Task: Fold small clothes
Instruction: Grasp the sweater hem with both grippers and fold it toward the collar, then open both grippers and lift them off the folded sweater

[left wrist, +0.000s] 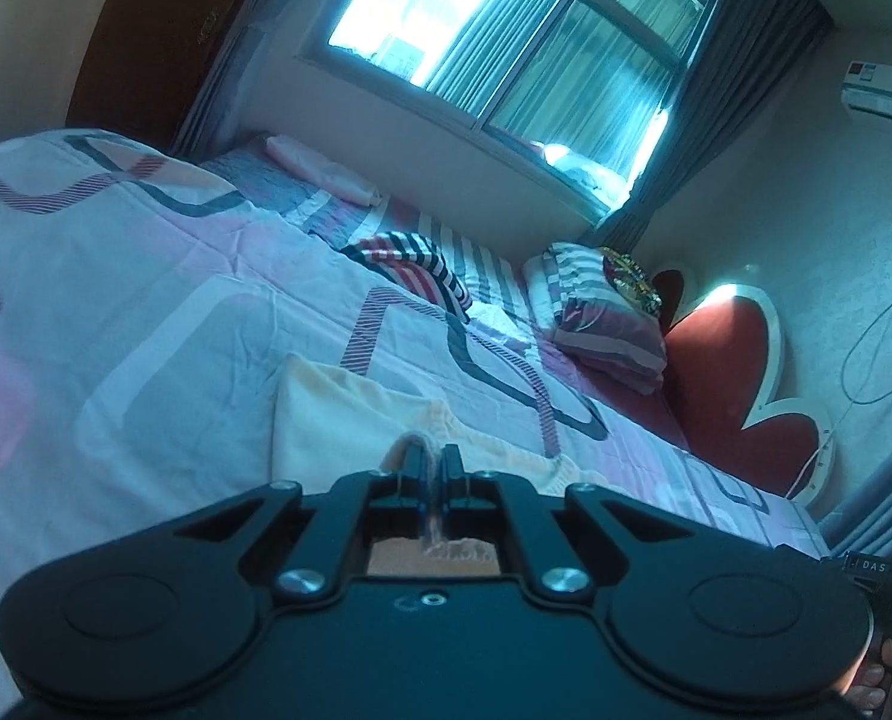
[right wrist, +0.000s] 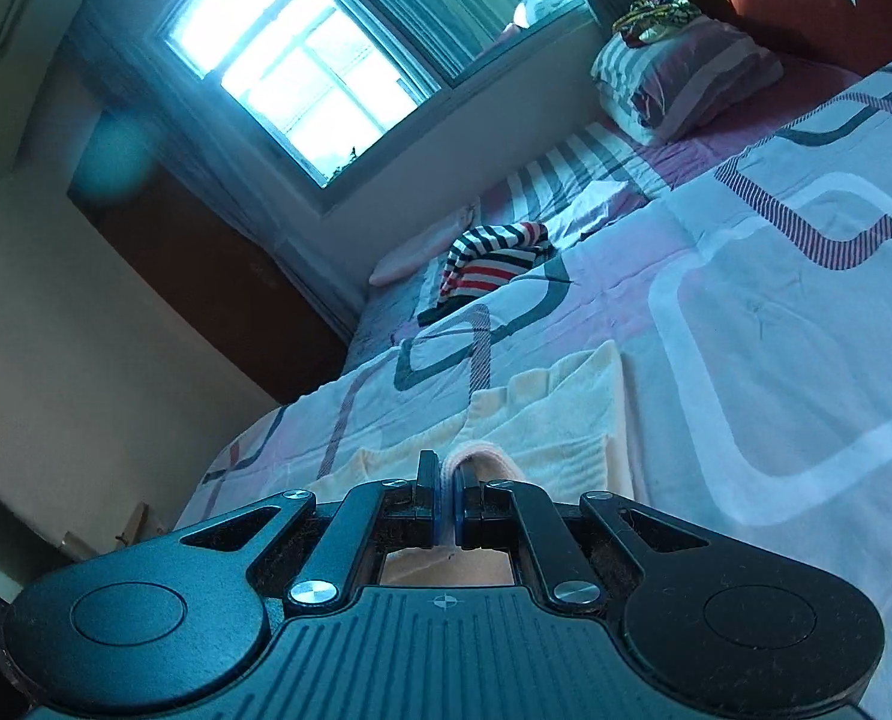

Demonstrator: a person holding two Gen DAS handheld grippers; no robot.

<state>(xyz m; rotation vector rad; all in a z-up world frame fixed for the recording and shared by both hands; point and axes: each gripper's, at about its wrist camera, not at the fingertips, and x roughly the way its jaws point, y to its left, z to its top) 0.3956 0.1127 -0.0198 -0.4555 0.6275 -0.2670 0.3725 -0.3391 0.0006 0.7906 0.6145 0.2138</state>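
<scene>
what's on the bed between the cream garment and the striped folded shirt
Only bare patterned bedspread lies between the cream garment and the striped shirt; the right wrist view shows it.

The cream garment (left wrist: 350, 414) vanishes at six o'clock behind the left gripper (left wrist: 432, 457); a hand (left wrist: 889, 669) is cropped at four o'clock.

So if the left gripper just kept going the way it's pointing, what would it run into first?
Probably the cream garment that the left gripper is already pinching: it lies spread right ahead. Past that comes the bedspread. Depth is hard to judge here.
</scene>
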